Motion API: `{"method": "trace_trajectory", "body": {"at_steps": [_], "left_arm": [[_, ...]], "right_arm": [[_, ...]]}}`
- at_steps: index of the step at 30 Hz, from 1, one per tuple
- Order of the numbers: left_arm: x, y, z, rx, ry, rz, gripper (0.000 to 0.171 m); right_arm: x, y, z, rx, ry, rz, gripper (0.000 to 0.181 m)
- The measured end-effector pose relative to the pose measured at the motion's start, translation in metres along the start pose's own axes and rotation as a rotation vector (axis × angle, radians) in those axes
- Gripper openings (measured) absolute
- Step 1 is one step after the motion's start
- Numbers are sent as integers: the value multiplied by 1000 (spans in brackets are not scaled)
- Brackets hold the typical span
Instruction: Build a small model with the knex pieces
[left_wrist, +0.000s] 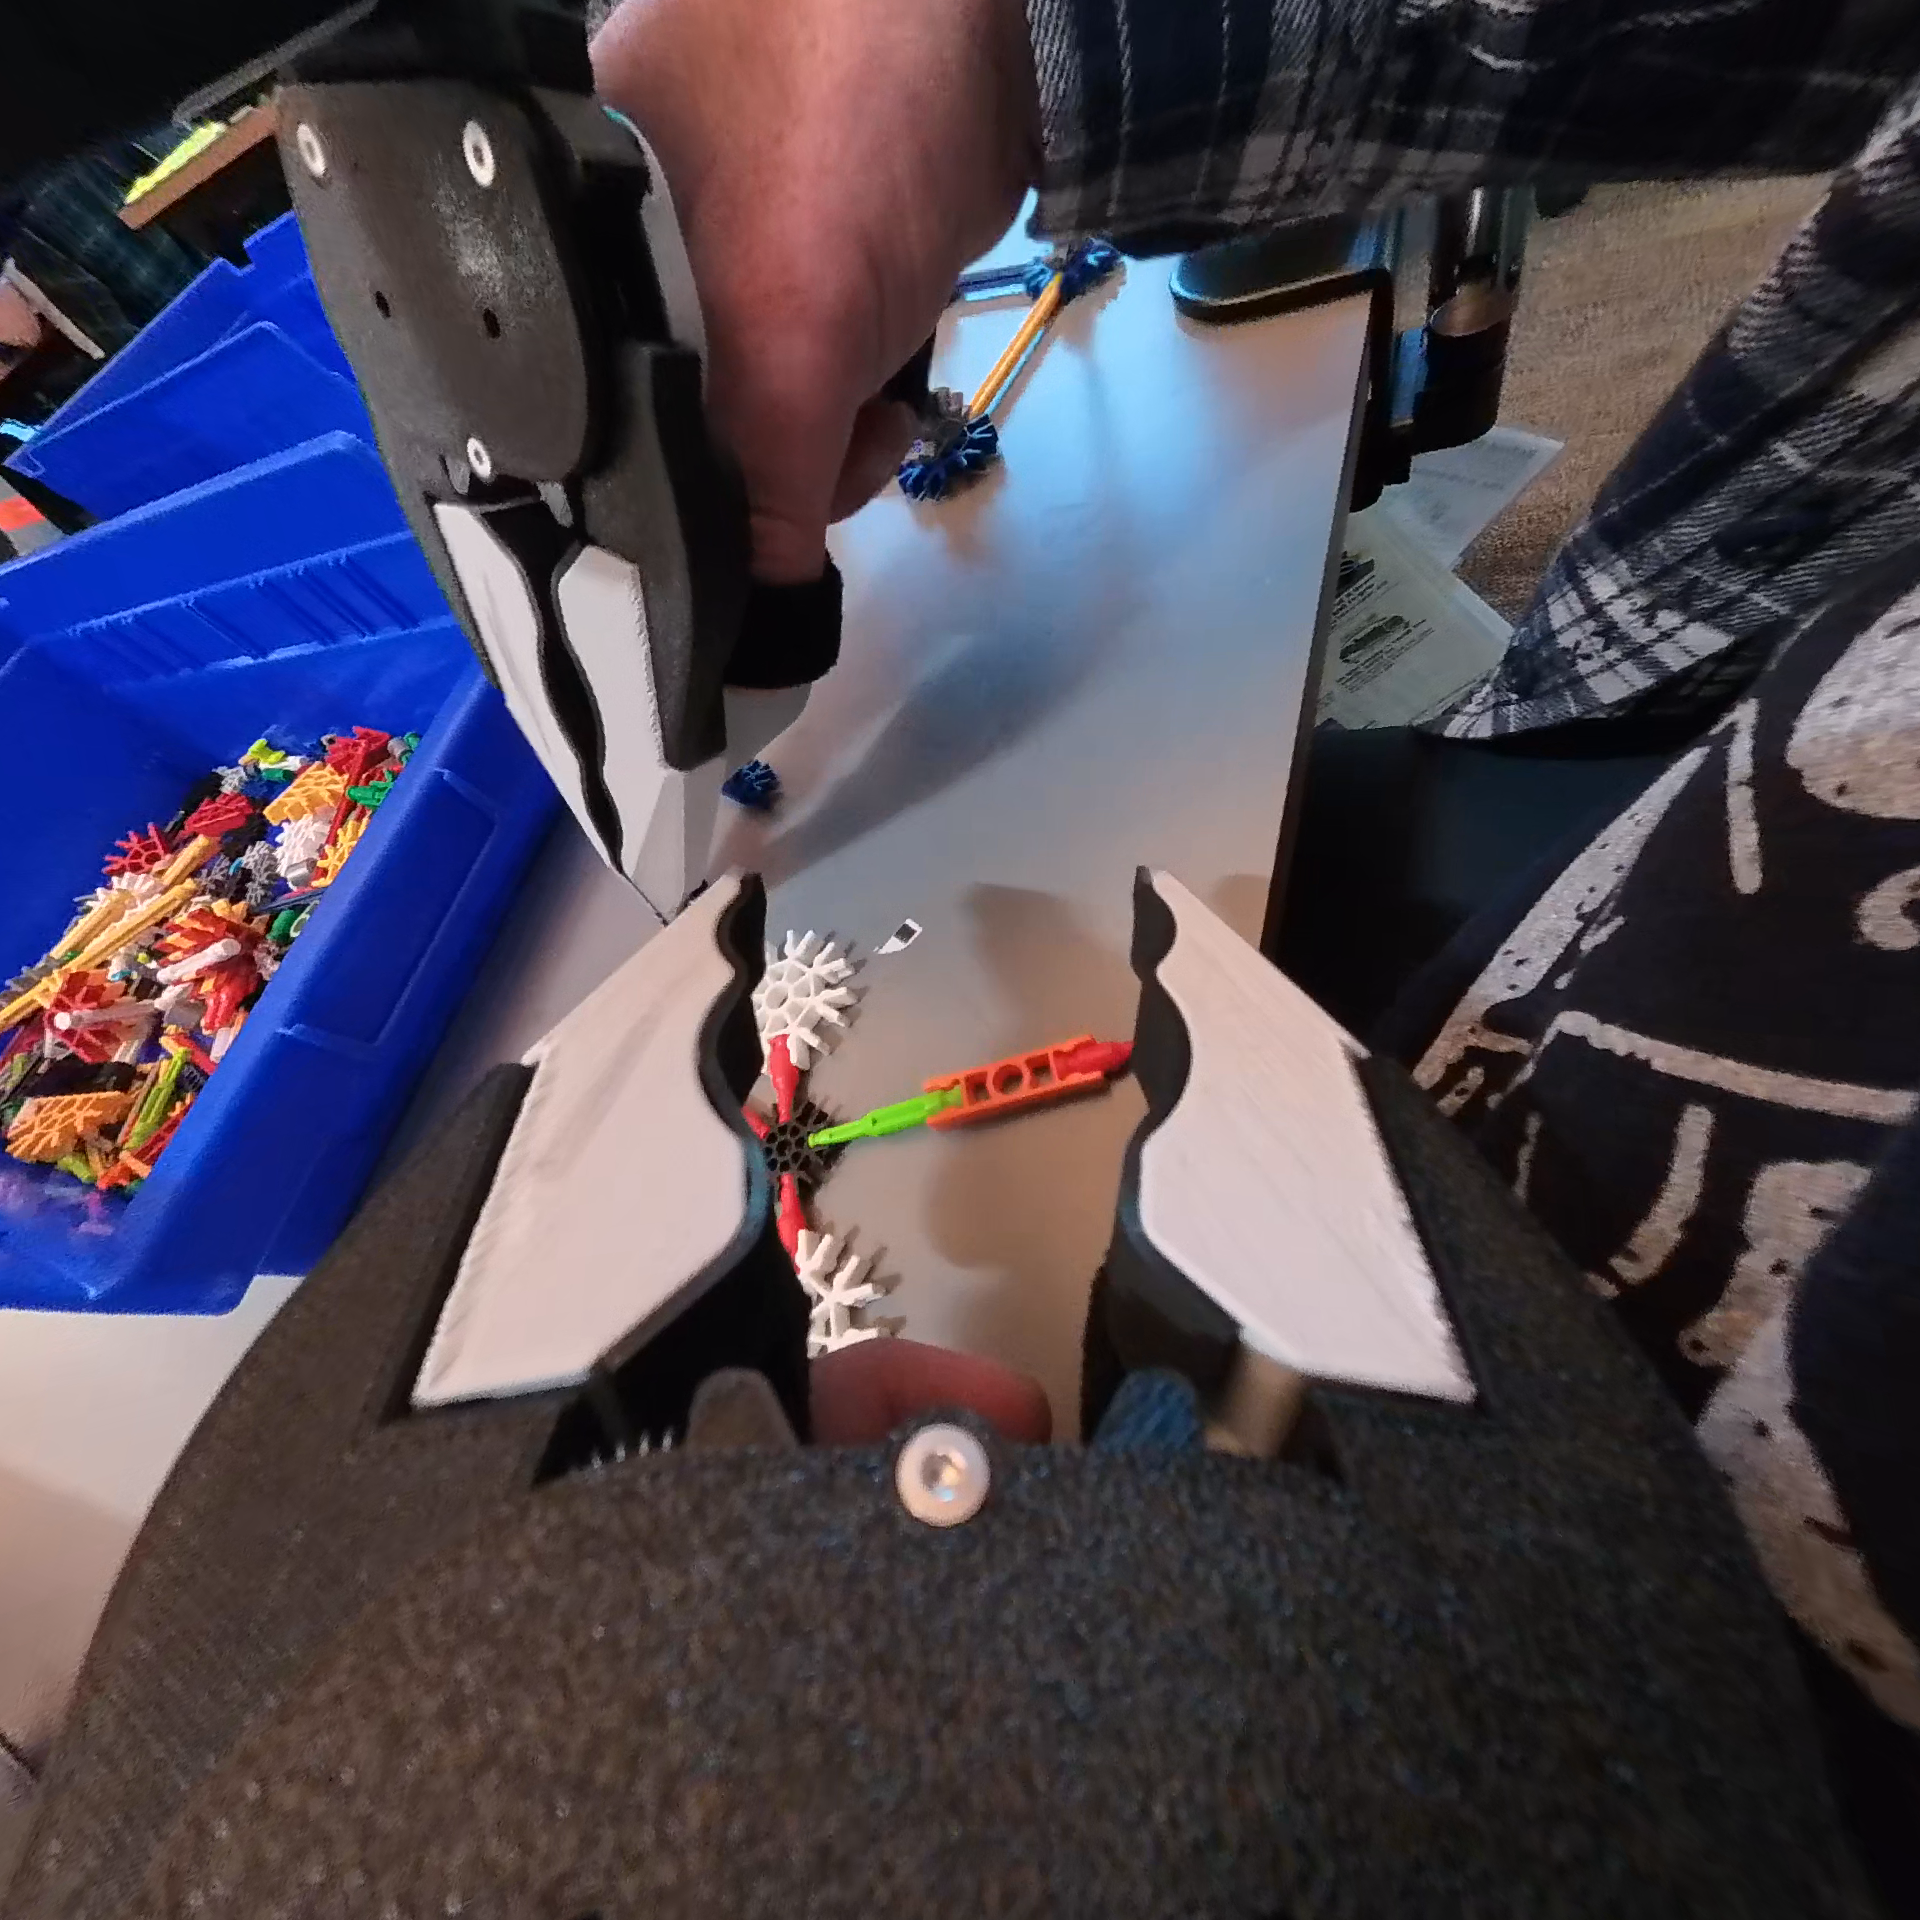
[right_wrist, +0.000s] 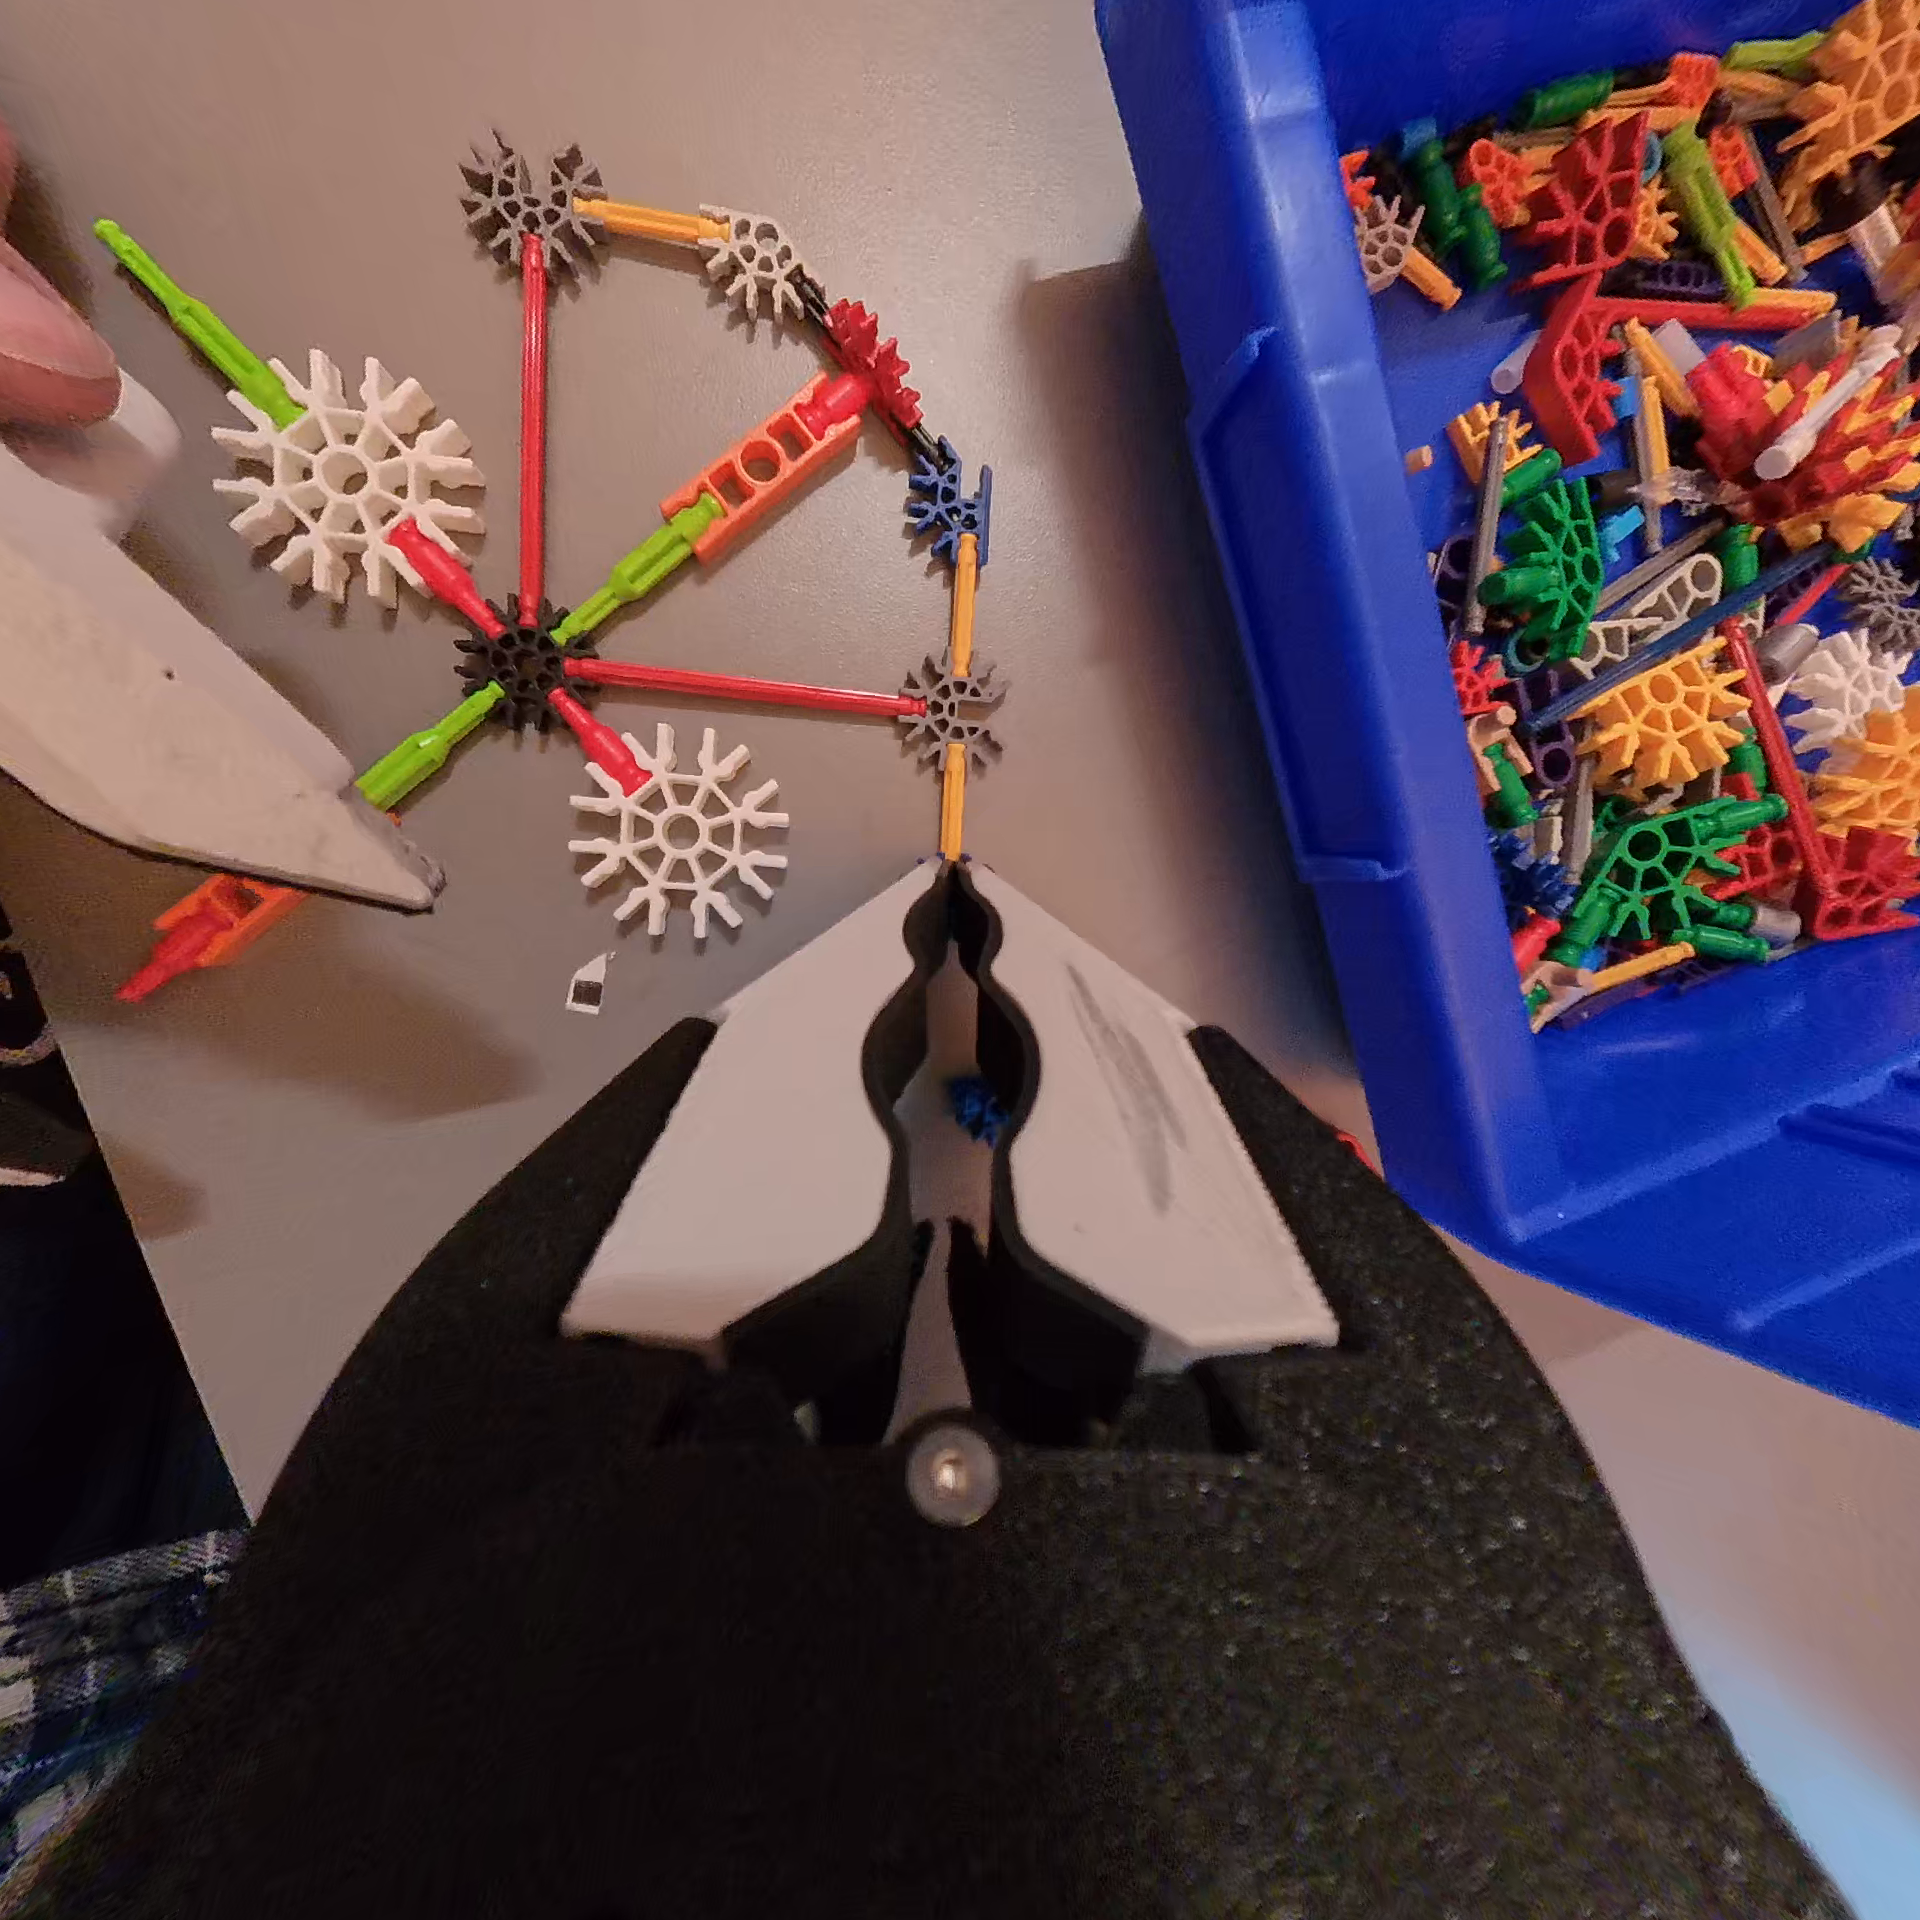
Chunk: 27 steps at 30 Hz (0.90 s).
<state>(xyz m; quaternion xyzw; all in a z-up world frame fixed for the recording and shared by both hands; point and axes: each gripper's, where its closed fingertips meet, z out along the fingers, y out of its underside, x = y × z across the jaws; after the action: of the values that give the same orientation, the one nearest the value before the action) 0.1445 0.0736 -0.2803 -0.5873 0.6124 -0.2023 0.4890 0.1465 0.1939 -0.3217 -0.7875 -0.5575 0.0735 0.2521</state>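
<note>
Wheel (right_wrist: 540, 665) flat on table (right_wrist: 1039, 312), right gripper (right_wrist: 948, 871) clenched at its six-o'clock yellow rod (right_wrist: 951, 805), left gripper (left_wrist: 940, 997) released over hub, bin (right_wrist: 1299, 727) at three o'clock.

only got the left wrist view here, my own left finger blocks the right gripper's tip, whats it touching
observer: The right gripper is shut, with its tip against the free end of a yellow rod. Slivers of blue show at the tip; I cannot tell what they belong to.
operator: where does that rod go
observer: It plugs into a grey connector, which a long red rod joins to the black hub.
operator: anything hidden under my left finger
observer: Yes. A second orange connector sits at the end of a green rod from that hub, partly under one finger of the open left gripper.
</note>
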Motion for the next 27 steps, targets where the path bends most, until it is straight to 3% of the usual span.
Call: {"method": "trace_trajectory", "body": {"at_steps": [15,19,22,27], "left_arm": [[-2,3,4,-2,1,3,70],[-4,3,3,8,-4,1,70],[-4,4,3,11,-1,1,70],[-4,9,5,-1,2,13,70]], "right_arm": [[-2,2,1,-202,-73,-19,0],[-1,2,0,-183,-84,23,2],[3,2,-5,-154,-43,45,15],[6,-7,-30,-57,-17,99,18]]}}
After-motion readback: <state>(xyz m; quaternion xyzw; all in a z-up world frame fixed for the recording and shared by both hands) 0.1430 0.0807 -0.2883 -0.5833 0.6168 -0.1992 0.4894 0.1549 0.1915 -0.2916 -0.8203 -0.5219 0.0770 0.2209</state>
